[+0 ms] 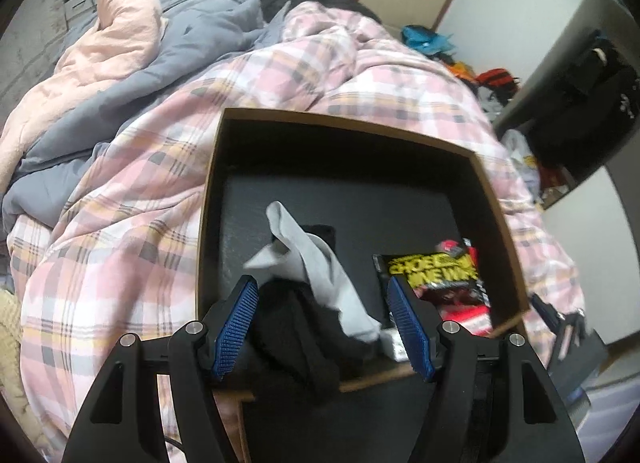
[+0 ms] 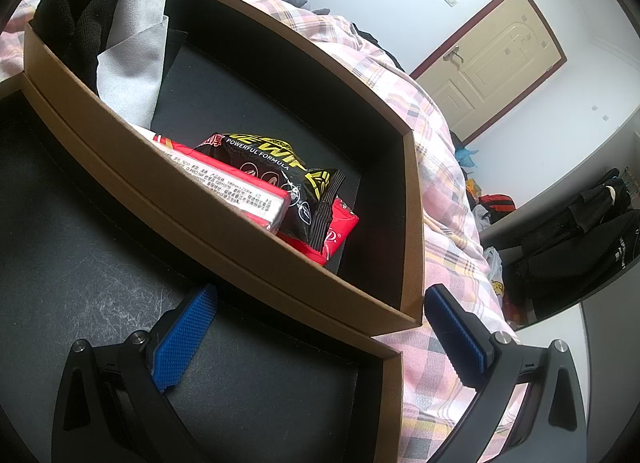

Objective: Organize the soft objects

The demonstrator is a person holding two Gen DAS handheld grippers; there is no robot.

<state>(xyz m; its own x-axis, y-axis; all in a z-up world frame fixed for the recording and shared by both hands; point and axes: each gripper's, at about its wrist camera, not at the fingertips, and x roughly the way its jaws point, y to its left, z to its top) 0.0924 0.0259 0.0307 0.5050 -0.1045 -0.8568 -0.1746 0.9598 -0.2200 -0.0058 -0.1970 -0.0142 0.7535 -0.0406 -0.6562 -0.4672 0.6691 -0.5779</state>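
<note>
In the left wrist view the black garment hides the box's near wall where it drapes over, and whether either pad presses it cannot be told. The black-and-yellow packet is motion-blurred, its lettering only part legible. In the right wrist view the box lid runs off the lower edge, and the red carton's small print is unreadable.

Right gripper at bottom of frame, blue pads apart, nothing between. Left pad over black-lined lid; right pad over pink plaid quilt. Brown box at centre: black-yellow wipes packet on red packs. Grey cloth, black garment at upper left corner.
</note>
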